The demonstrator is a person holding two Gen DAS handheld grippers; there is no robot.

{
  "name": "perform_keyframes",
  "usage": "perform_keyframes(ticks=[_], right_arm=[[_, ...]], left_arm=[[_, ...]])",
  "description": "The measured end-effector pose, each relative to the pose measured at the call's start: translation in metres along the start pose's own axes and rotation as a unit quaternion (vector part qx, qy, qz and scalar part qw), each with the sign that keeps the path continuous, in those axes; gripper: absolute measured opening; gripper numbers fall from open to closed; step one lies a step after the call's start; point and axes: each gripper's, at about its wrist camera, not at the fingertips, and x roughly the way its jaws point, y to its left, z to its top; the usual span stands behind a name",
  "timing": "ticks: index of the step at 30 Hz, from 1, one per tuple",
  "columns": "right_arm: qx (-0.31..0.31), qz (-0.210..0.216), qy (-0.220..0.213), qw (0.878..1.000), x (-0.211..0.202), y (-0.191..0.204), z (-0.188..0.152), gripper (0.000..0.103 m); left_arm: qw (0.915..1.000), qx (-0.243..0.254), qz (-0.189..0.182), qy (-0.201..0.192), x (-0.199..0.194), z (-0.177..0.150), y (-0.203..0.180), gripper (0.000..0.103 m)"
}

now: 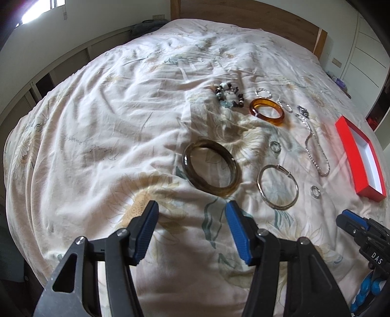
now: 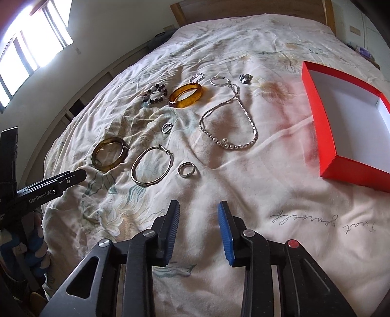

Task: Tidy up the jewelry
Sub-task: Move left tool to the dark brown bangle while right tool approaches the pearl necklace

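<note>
Jewelry lies spread on a floral bedspread. A dark olive bangle (image 1: 210,168) (image 2: 109,154), a thin silver bangle (image 1: 277,186) (image 2: 151,168), an amber bangle (image 1: 267,112) (image 2: 185,95), a bead bracelet (image 1: 229,95) (image 2: 154,95), a silver bead necklace (image 1: 316,151) (image 2: 229,126) and two silver rings (image 1: 275,147) (image 2: 186,169) lie apart. An empty red box (image 1: 360,156) (image 2: 324,112) sits to the right. My left gripper (image 1: 191,207) is open, just short of the olive bangle. My right gripper (image 2: 198,206) is open, short of the near ring.
Small silver pieces (image 2: 220,80) and a charm (image 2: 245,78) lie beyond the amber bangle. The wooden headboard (image 1: 243,9) is at the far end. Cabinets run along the left wall (image 1: 48,73). The bed drops off at the left and right edges.
</note>
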Motion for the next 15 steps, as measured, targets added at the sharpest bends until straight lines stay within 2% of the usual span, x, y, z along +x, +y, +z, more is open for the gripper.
perform_keyframes(ticks=[15], right_arm=[[0.016, 0.006, -0.002, 1.000, 0.002, -0.019, 0.005, 0.033]], left_arm=[[0.9999, -0.009, 0.012, 0.005, 0.011, 0.011, 0.001, 0.051]])
